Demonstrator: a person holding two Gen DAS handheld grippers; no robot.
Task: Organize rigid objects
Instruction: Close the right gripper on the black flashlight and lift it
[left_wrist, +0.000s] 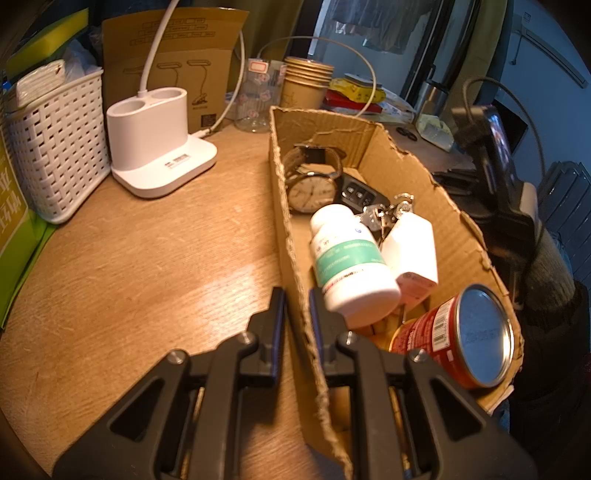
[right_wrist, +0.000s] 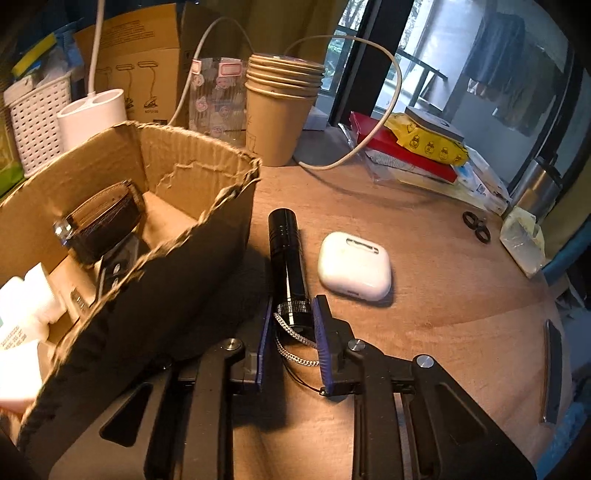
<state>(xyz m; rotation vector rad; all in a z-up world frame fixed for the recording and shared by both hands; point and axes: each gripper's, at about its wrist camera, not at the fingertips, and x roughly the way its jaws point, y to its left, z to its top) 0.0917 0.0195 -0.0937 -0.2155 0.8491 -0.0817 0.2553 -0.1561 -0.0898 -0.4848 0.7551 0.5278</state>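
The right gripper (right_wrist: 291, 325) clamped the black flashlight (right_wrist: 286, 254) at its tail end (a silver chain dangled there), beside the cardboard box (right_wrist: 192, 236) on the wooden table (right_wrist: 443, 295). The left gripper (left_wrist: 297, 314) pinched the box's near wall. A white earbud case (right_wrist: 354, 266) lay just beside the flashlight.

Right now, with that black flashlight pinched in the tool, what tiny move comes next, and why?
Probably lift the flashlight a little: the right tool is shut on its end, it lies on the table, and the cardboard box wall stands beside it.
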